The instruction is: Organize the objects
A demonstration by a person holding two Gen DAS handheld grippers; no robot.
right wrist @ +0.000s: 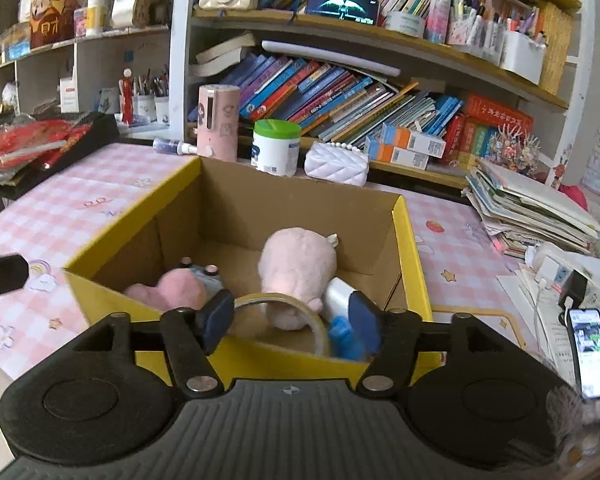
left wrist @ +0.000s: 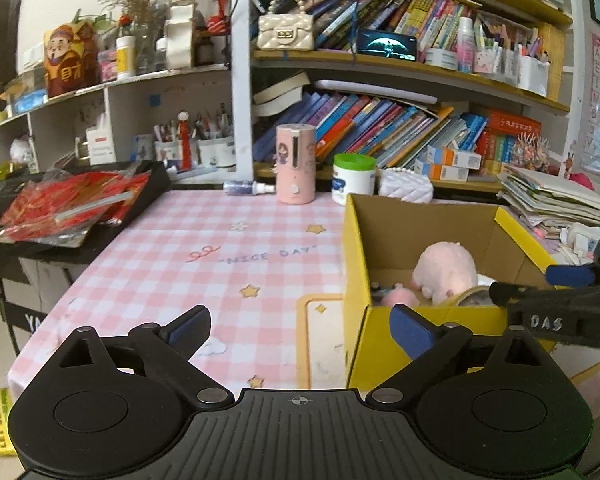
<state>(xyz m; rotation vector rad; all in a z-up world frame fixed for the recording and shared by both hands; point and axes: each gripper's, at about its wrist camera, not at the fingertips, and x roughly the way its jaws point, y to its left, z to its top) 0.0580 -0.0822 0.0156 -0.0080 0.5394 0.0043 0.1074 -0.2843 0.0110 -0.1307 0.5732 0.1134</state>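
Observation:
A yellow cardboard box (left wrist: 356,260) (right wrist: 404,240) stands open on the pink checked tablecloth (left wrist: 204,264). Inside lie a large pink plush (right wrist: 296,264) (left wrist: 444,268), a smaller pink plush (right wrist: 180,288), a clear tape ring (right wrist: 284,300) (left wrist: 472,294) and a white and blue item (right wrist: 340,296). My right gripper (right wrist: 290,308) (left wrist: 532,284) hovers over the box's near wall, open, with the tape ring between its pads but not pinched. My left gripper (left wrist: 300,320) is wide open over the cloth, left of the box, and holds nothing.
Along the back edge stand a pink cylinder (left wrist: 295,164), a green-lidded white jar (left wrist: 354,180), a white quilted purse (left wrist: 406,186) and a spray bottle (left wrist: 248,188). Red packets (left wrist: 72,208) lie at left, stacked papers (left wrist: 552,200) and a phone (right wrist: 592,352) at right. Bookshelves stand behind.

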